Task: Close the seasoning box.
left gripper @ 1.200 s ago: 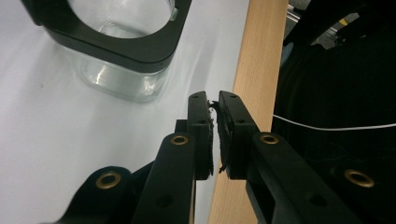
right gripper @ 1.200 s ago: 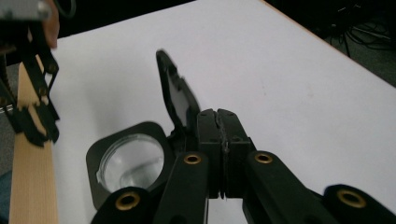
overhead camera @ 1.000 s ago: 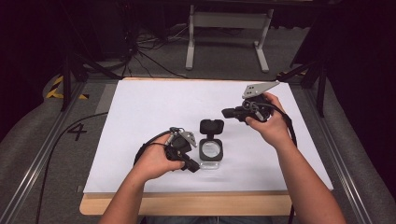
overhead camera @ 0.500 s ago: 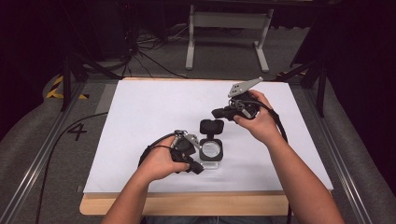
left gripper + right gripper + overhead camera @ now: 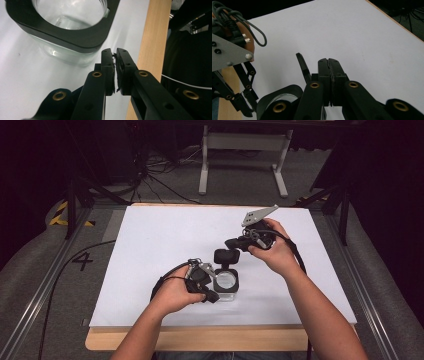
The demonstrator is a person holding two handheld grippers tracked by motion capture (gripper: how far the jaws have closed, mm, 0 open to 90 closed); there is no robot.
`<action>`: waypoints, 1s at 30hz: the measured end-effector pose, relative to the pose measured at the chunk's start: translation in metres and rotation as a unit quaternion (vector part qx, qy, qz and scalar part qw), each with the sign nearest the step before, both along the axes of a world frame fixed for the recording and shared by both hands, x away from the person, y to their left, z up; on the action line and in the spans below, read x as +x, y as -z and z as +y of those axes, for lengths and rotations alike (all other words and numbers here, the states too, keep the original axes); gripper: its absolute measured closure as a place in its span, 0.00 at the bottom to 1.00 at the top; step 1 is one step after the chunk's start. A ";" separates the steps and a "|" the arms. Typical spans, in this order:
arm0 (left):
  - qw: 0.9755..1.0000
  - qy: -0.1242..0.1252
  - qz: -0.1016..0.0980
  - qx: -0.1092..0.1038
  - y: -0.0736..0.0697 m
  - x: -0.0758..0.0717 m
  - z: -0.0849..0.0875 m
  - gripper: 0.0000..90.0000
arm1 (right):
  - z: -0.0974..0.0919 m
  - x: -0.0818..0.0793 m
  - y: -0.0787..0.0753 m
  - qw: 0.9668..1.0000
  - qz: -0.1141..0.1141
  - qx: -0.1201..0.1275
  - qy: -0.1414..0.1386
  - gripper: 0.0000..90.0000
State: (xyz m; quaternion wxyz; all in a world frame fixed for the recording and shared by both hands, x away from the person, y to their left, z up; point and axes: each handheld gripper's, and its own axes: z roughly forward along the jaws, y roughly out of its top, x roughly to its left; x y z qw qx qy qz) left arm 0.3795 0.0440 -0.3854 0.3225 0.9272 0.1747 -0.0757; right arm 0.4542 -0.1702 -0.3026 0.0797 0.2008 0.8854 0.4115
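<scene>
Both clenched hand-held grippers, left (image 5: 212, 296) and right (image 5: 231, 243), have edged closer to the glass jar (image 5: 226, 283).

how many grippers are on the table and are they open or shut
2, both shut on nothing. The left gripper is beside the open glass jar, near the table's front edge. The right gripper is just beyond the jar's raised black lid.

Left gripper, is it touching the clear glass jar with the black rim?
Apart. The left gripper view shows white table between the left gripper and the jar.
</scene>
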 end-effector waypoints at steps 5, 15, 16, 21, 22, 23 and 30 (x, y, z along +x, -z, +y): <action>1.000 0.003 0.002 0.001 0.002 0.001 -0.001 0.96 | 0.001 -0.003 0.001 1.000 0.000 -0.001 -0.007 0.99; 1.000 0.004 0.003 0.002 0.002 0.000 -0.002 0.96 | 0.004 -0.021 0.007 0.999 0.005 -0.008 -0.030 0.99; 1.000 0.004 0.003 0.002 0.002 0.000 -0.002 0.96 | 0.004 -0.023 0.008 0.999 0.005 -0.009 -0.033 0.99; 1.000 0.006 0.004 0.004 0.002 0.000 -0.002 0.96 | 0.004 -0.033 0.013 0.999 0.007 -0.019 -0.043 0.99; 1.000 0.006 0.006 0.004 0.002 0.000 -0.002 0.96 | 0.005 -0.036 0.014 0.999 0.007 -0.019 -0.044 0.99; 1.000 0.007 0.004 0.004 0.002 0.000 -0.002 0.96 | 0.005 -0.037 0.016 0.999 0.008 -0.020 -0.047 0.99; 1.000 0.005 0.009 0.003 0.002 0.000 -0.002 0.96 | 0.006 -0.047 0.030 0.998 0.024 -0.032 -0.057 0.99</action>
